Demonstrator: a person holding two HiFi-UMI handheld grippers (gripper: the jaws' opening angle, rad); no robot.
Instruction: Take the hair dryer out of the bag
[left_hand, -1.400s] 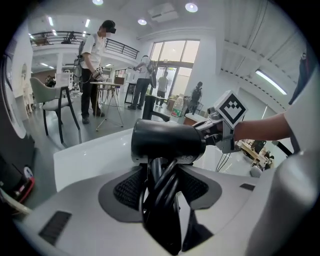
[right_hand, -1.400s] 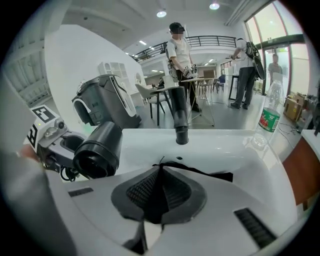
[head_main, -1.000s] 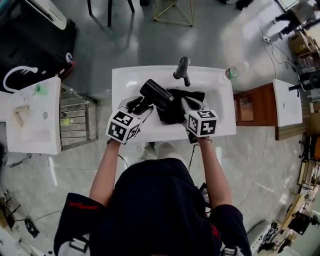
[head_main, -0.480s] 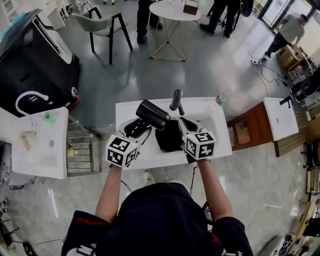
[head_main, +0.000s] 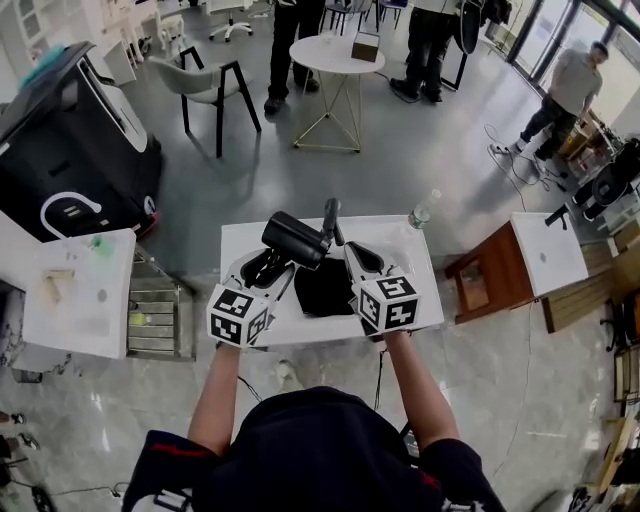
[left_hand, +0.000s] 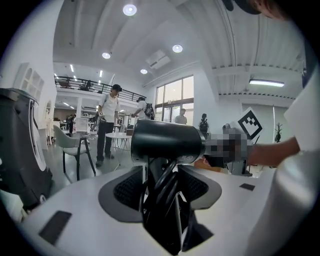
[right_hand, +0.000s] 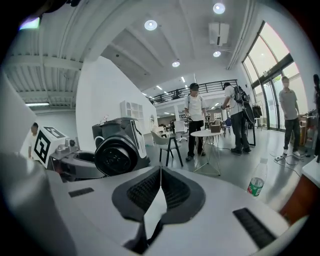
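Left gripper (left_hand: 161, 176) clamps black plastic hair dryer (left_hand: 166, 142) by its handle; shut right gripper (right_hand: 160, 189) pinches black fabric bag (head_main: 322, 289). The looped black cord (left_hand: 165, 186) under the jaws could let the dryer slip.

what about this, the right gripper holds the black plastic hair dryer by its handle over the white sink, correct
No, the left gripper holds the black plastic hair dryer by its handle over the white sink; the left gripper view shows it.

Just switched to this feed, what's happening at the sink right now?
The person's left tool is clamped on the handle and cord of the hair dryer, which is held up clear of the black bag. The right tool is shut, apparently pinching the bag's edge, over the white sink.
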